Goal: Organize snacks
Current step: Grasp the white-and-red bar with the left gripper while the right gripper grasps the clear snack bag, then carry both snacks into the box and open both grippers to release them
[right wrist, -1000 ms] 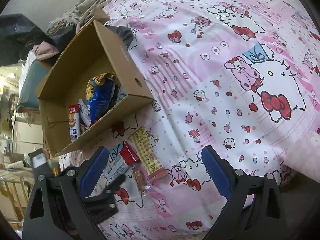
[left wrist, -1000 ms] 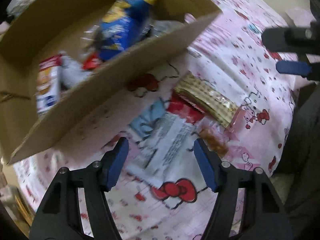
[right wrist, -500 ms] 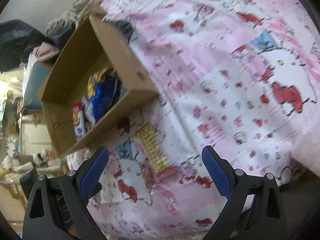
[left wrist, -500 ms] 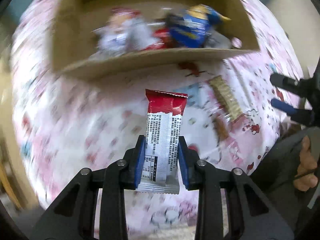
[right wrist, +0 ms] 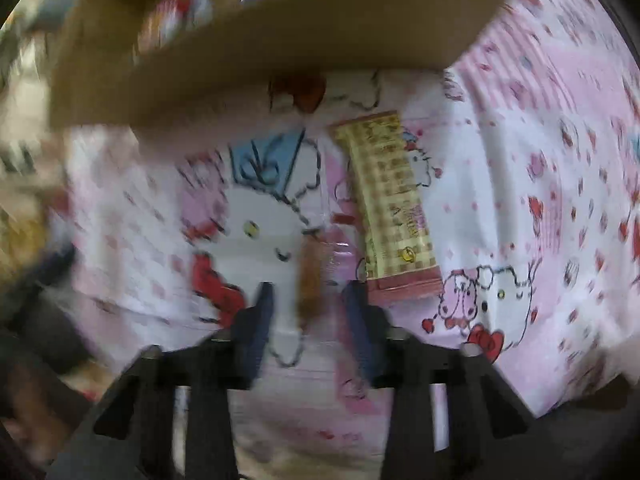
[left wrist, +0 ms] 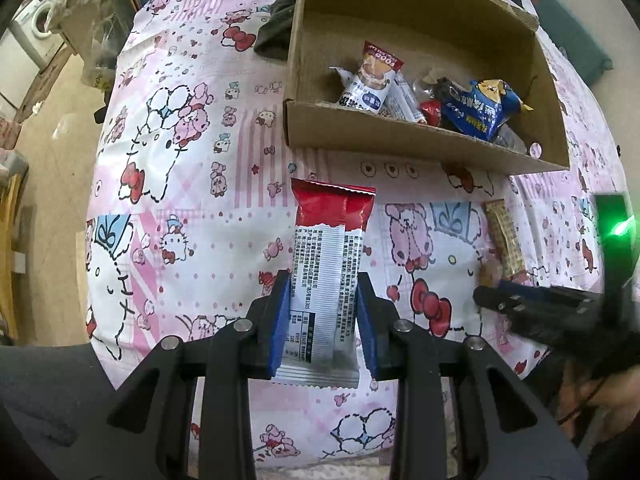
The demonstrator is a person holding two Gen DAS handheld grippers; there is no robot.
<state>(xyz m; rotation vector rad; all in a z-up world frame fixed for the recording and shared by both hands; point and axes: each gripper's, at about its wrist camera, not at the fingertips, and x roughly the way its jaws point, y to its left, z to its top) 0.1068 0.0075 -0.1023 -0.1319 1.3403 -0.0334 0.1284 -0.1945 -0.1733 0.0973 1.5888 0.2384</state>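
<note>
My left gripper (left wrist: 322, 312) is shut on a red-and-white snack packet (left wrist: 328, 248), held above the pink cartoon bedsheet (left wrist: 180, 160) just in front of the cardboard box (left wrist: 400, 142). In the box lie a blue bag (left wrist: 476, 110), a white cake pack (left wrist: 370, 80) and other snacks. My right gripper (right wrist: 310, 300) is low over the sheet with its jaws closing around a small brown snack in a clear wrapper (right wrist: 310, 280); a gap still shows at the left pad. A yellow checkered bar (right wrist: 394, 200) lies just to the right of it. The right wrist view is blurred.
A dark cloth (left wrist: 276, 28) lies against the box's far left corner. The bed's left edge drops to a tan floor, with a washing machine (left wrist: 36, 24) and bags beyond. The box wall (right wrist: 280, 32) stands close ahead of the right gripper.
The left gripper shut on the red-and-white packet and lifted it off the sheet, rolling. The right gripper dropped towards the brown snack and its wide jaws narrowed around it.
</note>
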